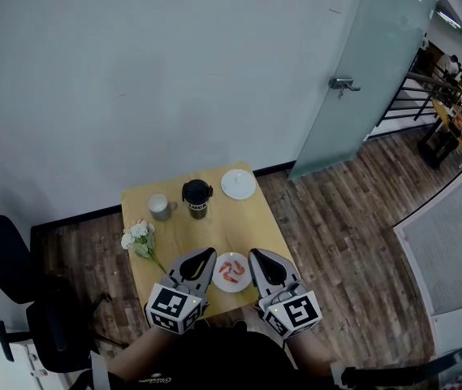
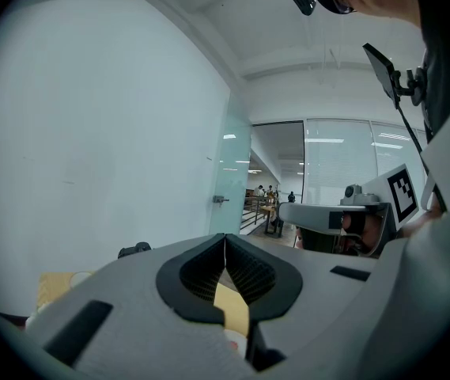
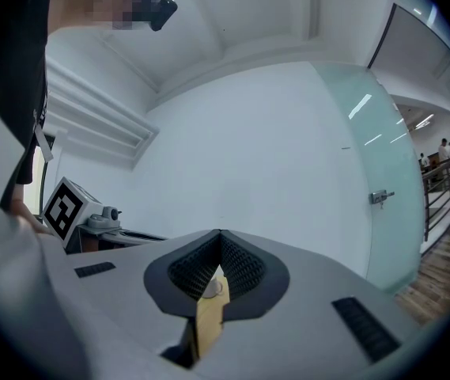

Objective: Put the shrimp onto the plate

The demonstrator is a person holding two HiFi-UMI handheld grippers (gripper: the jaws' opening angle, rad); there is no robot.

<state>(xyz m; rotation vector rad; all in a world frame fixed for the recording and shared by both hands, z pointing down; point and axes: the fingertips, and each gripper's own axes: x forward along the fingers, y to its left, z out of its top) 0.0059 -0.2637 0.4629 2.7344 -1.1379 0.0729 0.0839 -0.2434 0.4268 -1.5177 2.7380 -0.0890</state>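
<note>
Two orange-red shrimp (image 1: 231,270) lie on a small white plate (image 1: 218,282) at the near edge of the wooden table (image 1: 231,226). My left gripper (image 1: 208,253) rests just left of that plate and my right gripper (image 1: 256,253) just right of it, both pointing away from me. In the left gripper view the left gripper (image 2: 225,237) has its jaws closed tip to tip with nothing between them. The right gripper (image 3: 220,233) looks the same in its own view, shut and empty. A second white plate (image 1: 238,184), empty, sits at the table's far right corner.
A black lidded mug (image 1: 197,198) and a grey cup (image 1: 159,206) stand at the back of the table. White flowers (image 1: 139,237) lie at its left edge. A black chair (image 1: 28,307) stands left of the table, and a frosted glass door (image 1: 360,80) is at the back right.
</note>
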